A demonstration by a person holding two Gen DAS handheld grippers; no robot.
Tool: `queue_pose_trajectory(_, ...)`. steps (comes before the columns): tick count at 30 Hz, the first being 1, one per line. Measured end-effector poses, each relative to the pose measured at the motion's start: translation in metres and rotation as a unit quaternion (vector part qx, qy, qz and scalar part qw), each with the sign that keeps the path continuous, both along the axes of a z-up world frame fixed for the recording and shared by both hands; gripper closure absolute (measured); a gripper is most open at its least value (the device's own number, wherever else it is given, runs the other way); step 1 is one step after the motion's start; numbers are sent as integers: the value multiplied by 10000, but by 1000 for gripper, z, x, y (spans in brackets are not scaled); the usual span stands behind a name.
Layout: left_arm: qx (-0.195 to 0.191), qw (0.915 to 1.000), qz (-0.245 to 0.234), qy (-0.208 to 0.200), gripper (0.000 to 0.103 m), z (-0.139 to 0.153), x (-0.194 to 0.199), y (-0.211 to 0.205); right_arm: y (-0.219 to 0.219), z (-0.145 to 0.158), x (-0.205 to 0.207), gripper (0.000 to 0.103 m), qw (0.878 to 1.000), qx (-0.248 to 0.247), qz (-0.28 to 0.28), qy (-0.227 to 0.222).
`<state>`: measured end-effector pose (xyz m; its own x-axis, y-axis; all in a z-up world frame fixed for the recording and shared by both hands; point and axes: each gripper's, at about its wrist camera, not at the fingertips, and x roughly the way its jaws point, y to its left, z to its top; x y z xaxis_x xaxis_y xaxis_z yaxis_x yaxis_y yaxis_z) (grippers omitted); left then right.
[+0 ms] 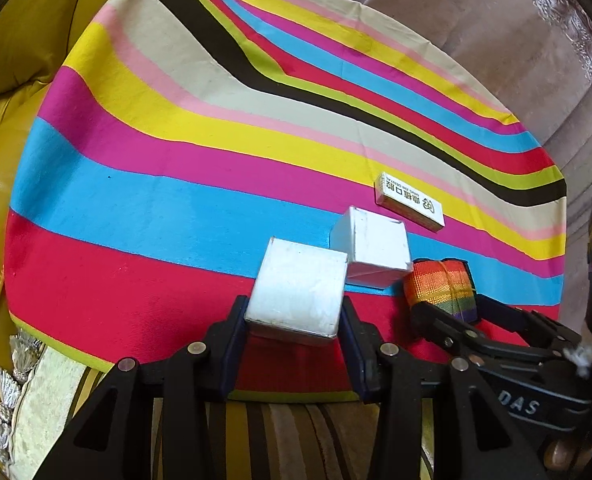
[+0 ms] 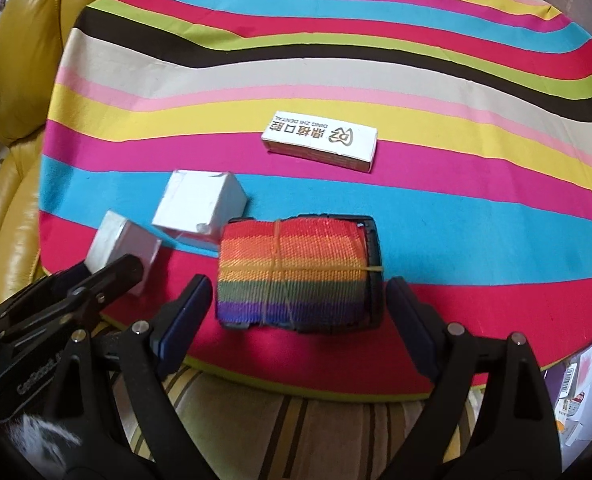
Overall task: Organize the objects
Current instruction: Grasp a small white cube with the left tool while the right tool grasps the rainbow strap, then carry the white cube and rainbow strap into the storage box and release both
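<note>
The left gripper point(image 1: 296, 334) is closed on a small white cardboard cube point(image 1: 299, 292). Both pads press against the cube's left and right side faces, and the cube sits at the near left of the striped fabric-covered round board point(image 1: 144, 184). Whether the cube rests on the cloth or is slightly raised cannot be determined. Gripping the flat side faces gives a square, stable hold, which suits lifting or sliding the cube into line.

Just to the right and farther away, a second white cardboard cube point(image 1: 371, 246) stands on the blue stripe, turned so that one corner points toward the held cube. The two appear to touch or nearly touch at a corner.

Farther right and far from the near edge lies a flat white rectangular carton with gold print point(image 2: 319, 140). Its long axis runs left to right with a slight slant, and its printed face is up.

At the near right, the right gripper point(image 2: 296, 312) is spread wide and holds nothing. Its fingers bracket a rainbow-striped woven strap bundle bound with a yellow rubber band point(image 2: 292, 272) without contact. A black plastic buckle shows at the bundle's right end. The bundle's stripes run left to right, across the jaw opening, so closing would likely clamp its two ends.
</note>
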<state>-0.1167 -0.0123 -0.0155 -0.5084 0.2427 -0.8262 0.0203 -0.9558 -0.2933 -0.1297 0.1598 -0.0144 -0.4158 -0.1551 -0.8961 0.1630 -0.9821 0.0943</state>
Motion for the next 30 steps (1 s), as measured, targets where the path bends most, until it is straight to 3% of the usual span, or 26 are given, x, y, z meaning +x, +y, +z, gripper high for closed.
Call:
queue_pose_trajectory(5,-52,10000,13,11,59,-3,-1,4,-5,-12,-8,13,9999,121,6,-122)
queue_pose_trajectory(7,-70,10000,29,23,59,-3,0,5,-7,-12,-9,18,9998,162,35,-80)
queue_pose_trajectory(15,-251,9995,25,170,59,3,3,9,0,-8,-2,18,9999,67,-82,59)
queue_pose_trajectory(30,-249,9981,-393,416,59,31,17,52,58,11,34,18,9978,-92,-631,177)
